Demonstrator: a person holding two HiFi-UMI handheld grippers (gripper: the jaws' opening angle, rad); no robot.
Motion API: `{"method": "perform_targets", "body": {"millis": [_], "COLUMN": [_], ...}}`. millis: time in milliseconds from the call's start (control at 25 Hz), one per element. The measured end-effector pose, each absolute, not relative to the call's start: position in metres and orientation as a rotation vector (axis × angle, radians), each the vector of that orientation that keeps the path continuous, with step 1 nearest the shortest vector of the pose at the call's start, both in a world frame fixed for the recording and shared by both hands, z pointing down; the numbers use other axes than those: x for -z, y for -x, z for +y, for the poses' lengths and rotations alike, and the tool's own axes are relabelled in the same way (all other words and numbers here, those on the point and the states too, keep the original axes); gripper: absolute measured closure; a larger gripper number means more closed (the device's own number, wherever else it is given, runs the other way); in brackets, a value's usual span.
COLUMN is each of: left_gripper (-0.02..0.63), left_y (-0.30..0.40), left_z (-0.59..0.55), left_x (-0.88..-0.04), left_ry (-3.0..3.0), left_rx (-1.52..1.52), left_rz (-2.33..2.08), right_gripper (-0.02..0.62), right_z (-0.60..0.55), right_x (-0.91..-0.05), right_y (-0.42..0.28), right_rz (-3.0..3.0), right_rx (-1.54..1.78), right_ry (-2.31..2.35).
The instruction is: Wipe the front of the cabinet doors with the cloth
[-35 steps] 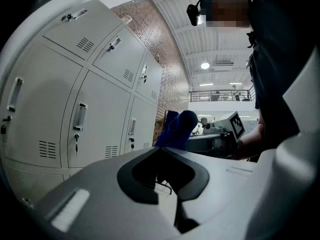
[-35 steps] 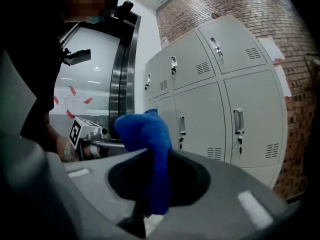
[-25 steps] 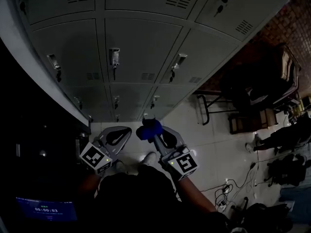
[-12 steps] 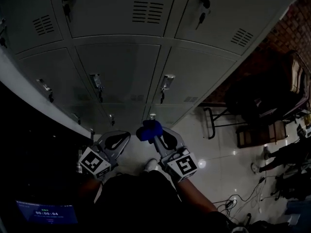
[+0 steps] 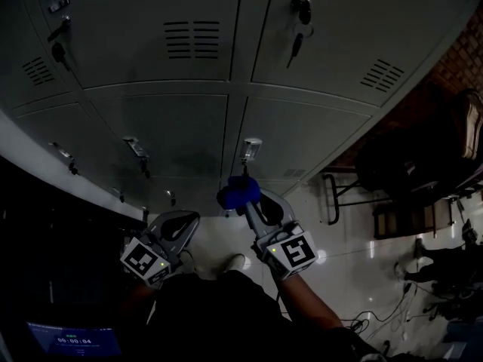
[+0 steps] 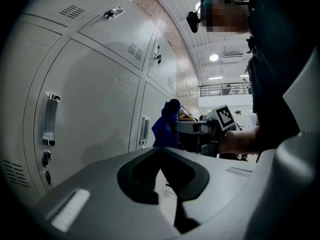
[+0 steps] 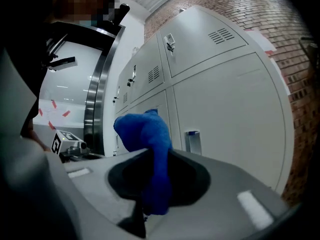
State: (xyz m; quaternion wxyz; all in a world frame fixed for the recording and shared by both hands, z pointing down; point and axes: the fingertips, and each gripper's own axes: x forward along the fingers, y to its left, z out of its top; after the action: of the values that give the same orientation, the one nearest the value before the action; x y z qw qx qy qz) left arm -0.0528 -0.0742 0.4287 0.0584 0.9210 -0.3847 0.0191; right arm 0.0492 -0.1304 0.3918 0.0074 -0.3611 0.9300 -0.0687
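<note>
The blue cloth (image 7: 145,134) is bunched and clamped between the jaws of the right gripper (image 5: 246,207), with its bulk standing out past their tips. Beyond the jaws and to their right rise the grey doors (image 7: 225,109). The cloth looks near them but not pressed to any. To the left of those jaws, the left gripper (image 6: 160,151) has its jaws together on nothing. No door shows a wiped patch, so I judge the wiping all still to do.

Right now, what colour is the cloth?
Blue; the cloth shows best in the right gripper view.
</note>
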Motion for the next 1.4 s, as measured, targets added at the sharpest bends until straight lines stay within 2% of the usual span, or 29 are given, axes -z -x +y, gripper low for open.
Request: {"method": "perform_targets", "body": {"millis": [600, 920, 1400], "left_gripper": [0.604, 0.605, 0.606], "left_y": [0.072, 0.087, 0.070], "left_z": [-0.084, -0.089, -0.097], "left_x": [-0.427, -0.428, -0.431], "left_ry": [-2.829, -2.832, -2.830], "left_rx": [0.027, 0.048, 0.021], "left_rz": [-0.994, -1.016, -1.006], "right_gripper": [0.526, 0.526, 0.526], "right_z": [-0.207, -0.226, -0.239], "right_x": [-0.271, -0.261, -0.256], "right_y": [-0.049, -0.054, -0.151], "right_rz": [2.692, 2.689, 2.581], "right_rx": [-0.046, -0.069, -0.173], "right_ry": [1.383, 1.420, 1.650]}}
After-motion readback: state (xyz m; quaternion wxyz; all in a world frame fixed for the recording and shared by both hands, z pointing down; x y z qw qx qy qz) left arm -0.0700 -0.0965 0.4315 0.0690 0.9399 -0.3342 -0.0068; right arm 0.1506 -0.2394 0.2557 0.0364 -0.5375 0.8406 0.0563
